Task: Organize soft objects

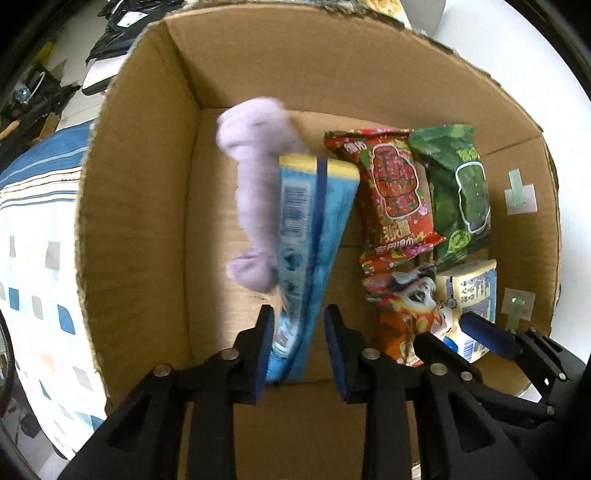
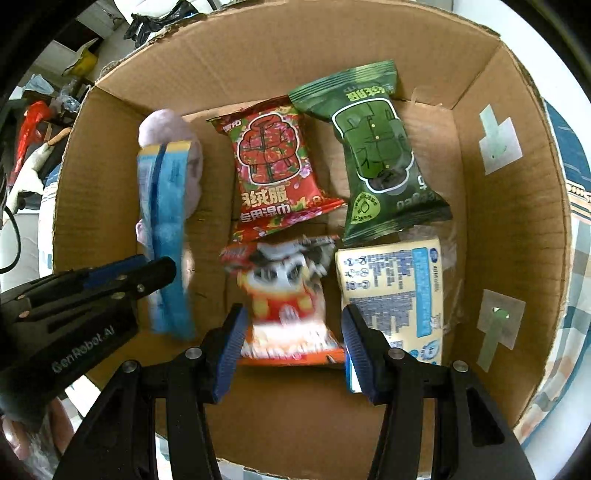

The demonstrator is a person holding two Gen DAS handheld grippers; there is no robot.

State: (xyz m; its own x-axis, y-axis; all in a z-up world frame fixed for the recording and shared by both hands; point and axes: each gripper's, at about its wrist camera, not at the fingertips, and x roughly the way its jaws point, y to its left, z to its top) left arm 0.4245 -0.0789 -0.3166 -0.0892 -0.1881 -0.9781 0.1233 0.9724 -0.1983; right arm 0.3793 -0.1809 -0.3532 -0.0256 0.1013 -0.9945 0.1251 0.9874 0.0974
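Note:
A cardboard box [image 1: 147, 192] holds soft packs. My left gripper [image 1: 301, 332] is open, with a blue pack [image 1: 310, 236] standing between its jaws, touching the left pad, blurred. A lilac plush [image 1: 255, 184] lies behind it. My right gripper [image 2: 291, 332] is open above a blurred orange-red snack pack [image 2: 288, 302]. In the right wrist view the blue pack [image 2: 166, 229], the plush [image 2: 173, 125] and the left gripper [image 2: 125, 277] show at left. A red wipes pack [image 2: 277, 166], a green wipes pack [image 2: 373, 155] and a cream tissue pack [image 2: 395, 295] lie on the box floor.
The box [image 2: 509, 229] has high walls and taped patches [image 2: 498, 147] on its right side. A patterned blue-and-white cloth [image 1: 37, 258] lies outside at left. Clutter and dark bags [image 1: 110, 33] sit beyond the box.

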